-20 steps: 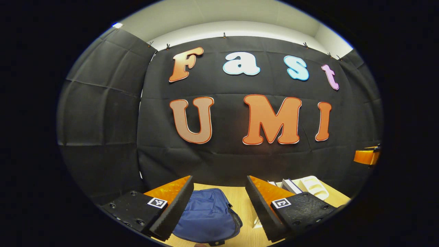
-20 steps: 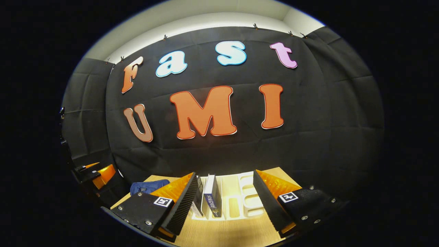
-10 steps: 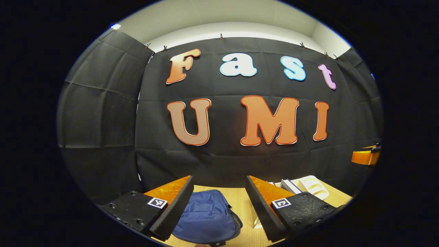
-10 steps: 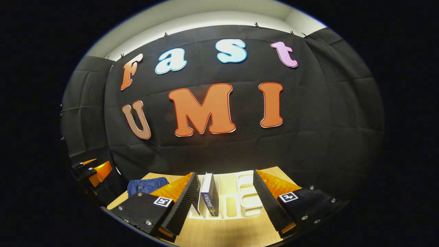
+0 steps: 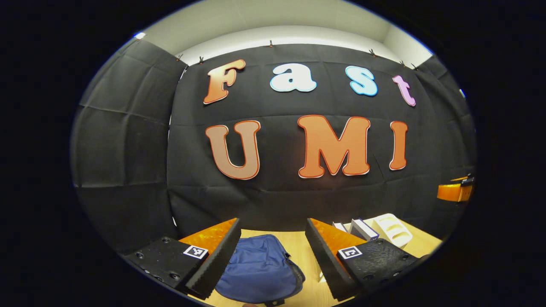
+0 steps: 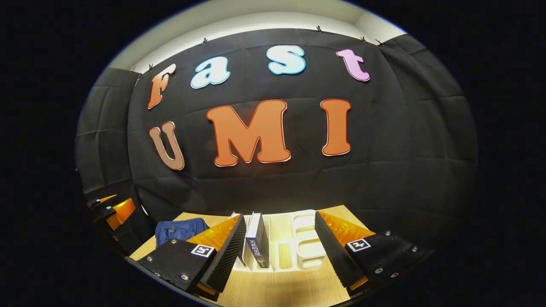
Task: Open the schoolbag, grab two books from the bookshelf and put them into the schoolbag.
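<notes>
Both tools stand wide apart at the fingers and hold nothing. We see the left tool (image 5: 273,256) above the table (image 5: 298,245), with the blue schoolbag (image 5: 256,268) lying flat between its two fingers and below them; we cannot tell if its zipper is closed. To the right of it stands the white bookshelf (image 5: 390,228) with books in it. We see the right tool (image 6: 279,251) facing this bookshelf (image 6: 307,247), where a dark-spined book (image 6: 256,245) stands upright just beside the tool's left finger, without touching it as far as we can tell. A second book (image 6: 235,215) peeks from behind that finger. The schoolbag (image 6: 181,230) lies farther left, near the left tool (image 6: 113,209).
</notes>
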Demonstrator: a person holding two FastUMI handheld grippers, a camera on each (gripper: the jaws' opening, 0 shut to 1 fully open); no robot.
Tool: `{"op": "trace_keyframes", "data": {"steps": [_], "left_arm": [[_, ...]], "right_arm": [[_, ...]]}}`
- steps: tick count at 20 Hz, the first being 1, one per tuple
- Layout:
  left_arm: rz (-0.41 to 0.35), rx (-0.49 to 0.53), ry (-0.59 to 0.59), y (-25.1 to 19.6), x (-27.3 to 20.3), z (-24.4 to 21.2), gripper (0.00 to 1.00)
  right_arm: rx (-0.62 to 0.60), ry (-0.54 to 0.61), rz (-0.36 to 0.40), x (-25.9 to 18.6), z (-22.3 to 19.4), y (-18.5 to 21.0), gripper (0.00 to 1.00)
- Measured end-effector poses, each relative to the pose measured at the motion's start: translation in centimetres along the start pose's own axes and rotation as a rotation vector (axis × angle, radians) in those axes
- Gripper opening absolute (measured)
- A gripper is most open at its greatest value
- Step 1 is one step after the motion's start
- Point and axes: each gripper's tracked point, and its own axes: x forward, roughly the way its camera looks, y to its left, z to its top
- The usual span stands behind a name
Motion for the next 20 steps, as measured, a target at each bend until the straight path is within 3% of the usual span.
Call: {"op": "trace_keyframes", "data": {"steps": [4, 6, 9, 15, 20], "left_arm": [[-0.017, 0.051, 0.032, -0.5, 0.3, -1.5, 0.95], [-0.024, 0.129, 0.056, -0.8, 0.7, -2.8, 0.95], [-0.043, 0.223, 0.104, -1.8, 1.8, -5.7, 1.0], [-0.18, 0.429, 0.187, -7.1, 2.2, -16.3, 0.95], [-0.207, 0.642, 0.342, -8.3, 3.3, -27.3, 0.95]], "right_arm": [[0.004, 0.017, -0.007, 0.3, -0.7, -0.3, 1.0], [0.002, 0.024, -0.013, 0.5, -1.2, -0.6, 0.97], [0.014, 0.042, -0.024, 0.6, -2.0, -1.2, 1.0], [0.051, 0.106, -0.104, 0.5, -4.8, -4.7, 0.97], [0.083, 0.161, -0.2, -0.2, -7.4, -8.3, 0.97]]}}
